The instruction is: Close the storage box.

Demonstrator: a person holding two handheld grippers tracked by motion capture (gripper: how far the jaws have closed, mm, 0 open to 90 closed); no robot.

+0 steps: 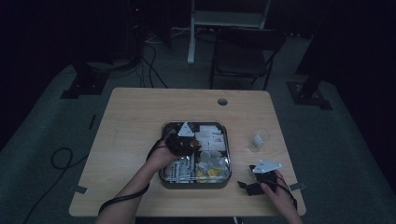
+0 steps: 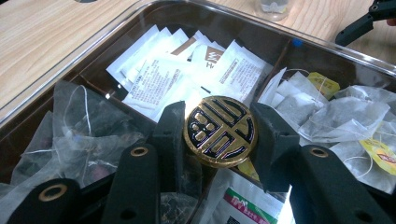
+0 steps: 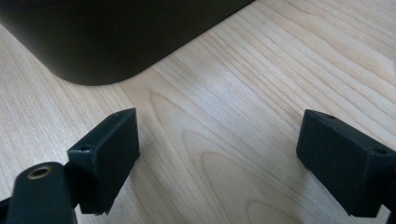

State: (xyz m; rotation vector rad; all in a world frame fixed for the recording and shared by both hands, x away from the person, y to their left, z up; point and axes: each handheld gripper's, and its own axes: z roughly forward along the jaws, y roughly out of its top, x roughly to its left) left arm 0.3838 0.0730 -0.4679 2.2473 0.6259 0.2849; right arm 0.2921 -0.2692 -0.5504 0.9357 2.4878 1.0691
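Note:
A round gold and black disc [image 2: 219, 131] with an embossed pattern sits between my left gripper's [image 2: 219, 136] two black pads, and the gripper is shut on it. It hangs just above a dark divided tray [image 2: 107, 37] holding white sachets [image 2: 173, 79] and tea bags [image 2: 336, 112]. In the high view the left gripper [image 1: 187, 144] is over the tray's [image 1: 228, 154] middle. My right gripper [image 3: 219, 163] rests low over the wooden table [image 3: 233, 93] with its jaws wide apart and nothing between them, beside the tray's rounded corner [image 3: 102, 37].
A small clear glass [image 1: 258, 139] stands on the table right of the tray, beyond the right gripper [image 1: 245, 185]. Darker mesh tea bags [image 2: 79, 135] fill the compartment beside the left jaw. A folding chair [image 1: 245, 51] stands behind the table.

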